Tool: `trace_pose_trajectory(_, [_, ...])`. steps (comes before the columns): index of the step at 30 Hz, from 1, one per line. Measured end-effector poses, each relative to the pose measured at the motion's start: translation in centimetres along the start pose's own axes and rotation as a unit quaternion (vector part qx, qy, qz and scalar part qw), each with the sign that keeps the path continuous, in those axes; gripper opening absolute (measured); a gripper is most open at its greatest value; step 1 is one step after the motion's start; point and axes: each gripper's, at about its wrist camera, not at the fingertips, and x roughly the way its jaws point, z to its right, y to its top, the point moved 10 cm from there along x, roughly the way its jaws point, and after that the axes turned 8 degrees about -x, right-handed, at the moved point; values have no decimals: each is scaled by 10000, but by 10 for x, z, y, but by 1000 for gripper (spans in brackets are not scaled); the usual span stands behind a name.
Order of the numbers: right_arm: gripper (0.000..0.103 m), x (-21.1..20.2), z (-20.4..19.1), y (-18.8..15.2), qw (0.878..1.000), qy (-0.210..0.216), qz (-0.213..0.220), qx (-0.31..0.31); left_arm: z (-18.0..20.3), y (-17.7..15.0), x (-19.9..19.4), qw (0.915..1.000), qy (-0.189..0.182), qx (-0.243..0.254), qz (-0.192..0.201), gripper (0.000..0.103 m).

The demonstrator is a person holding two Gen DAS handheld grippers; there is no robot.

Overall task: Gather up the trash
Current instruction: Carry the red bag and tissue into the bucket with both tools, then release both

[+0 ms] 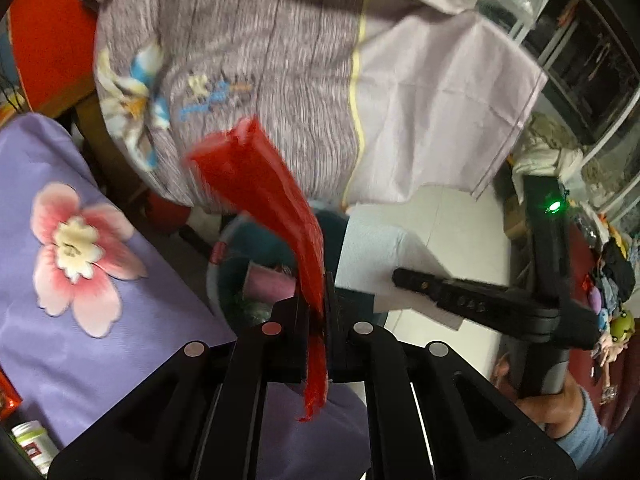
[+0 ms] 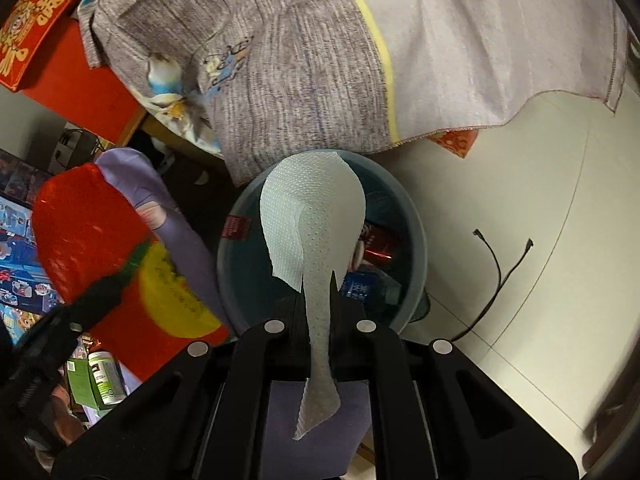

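Above bin (image 2: pixel 320 220), left tool (image 1: pixel 318 300) apparently pinches red wrapper (image 1: pixel 260 184); right tool (image 2: pixel 320 296) pinches tissue (image 2: pixel 316 208).

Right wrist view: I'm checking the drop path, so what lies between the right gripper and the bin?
Only the paper towel that the right gripper pinches; it hangs over the open trash bin, as the right wrist view shows.

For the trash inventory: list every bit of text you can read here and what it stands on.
Nothing reads clearly.
Red banner with gold characters: large Chinese characters, too warped to quote.
Blue packet in the round grey bin: white characters, blurred.
White green-labelled bottle: print too small.
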Motion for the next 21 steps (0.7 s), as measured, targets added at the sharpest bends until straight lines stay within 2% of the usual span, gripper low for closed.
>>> trace_pose_trajectory(2, [8, 2, 2, 1, 10000, -17, -31, 6, -3, -4, 13, 9998, 22, -60, -168, 29])
trace_pose_trajectory(3, [8, 3, 3, 2, 10000, -25, -44, 3, -5, -5, 17, 9998, 62, -58, -187, 48])
trace_pose_trajectory(4, [8, 5, 3, 3, 10000, -30, -61, 1, -7, -6, 19, 9998, 128, -45, -153, 61])
trace_pose_trajectory(8, [8, 11, 2, 5, 9999, -24, -119, -21, -14, -7, 20, 9996, 271, -8, -115, 73])
trace_pose_trajectory(10, [8, 15, 1, 5, 9999, -21, -152, -35, -20, -8, 17, 9994, 326, -33, -86, 85])
trace_pose_trajectory(13, [11, 19, -1, 5, 9998, -26, -198, -45, -29, -14, 12, 9991, 409, -72, -73, 94])
trace_pose_trajectory(14, [15, 20, -2, 5, 9997, -42, -221, -71, -30, -15, 10, 9990, 426, -82, -85, 95])
trace_pose_trajectory(15, [33, 22, -2, 4, 9997, -57, -240, -88, -33, -18, 9, 9989, 436, -102, -101, 96])
trace_pose_trajectory(16, [57, 23, -4, 3, 9996, -50, -266, -95, -36, -21, 8, 9988, 446, -132, -127, 96])
trace_pose_trajectory(17, [62, 23, -5, 3, 9996, -47, -268, -104, -38, -24, 8, 9987, 455, -165, -151, 97])
trace_pose_trajectory(21, [64, 27, -12, 1, 9994, -29, -313, -164, -47, -35, 4, 9984, 446, -302, -191, 97])
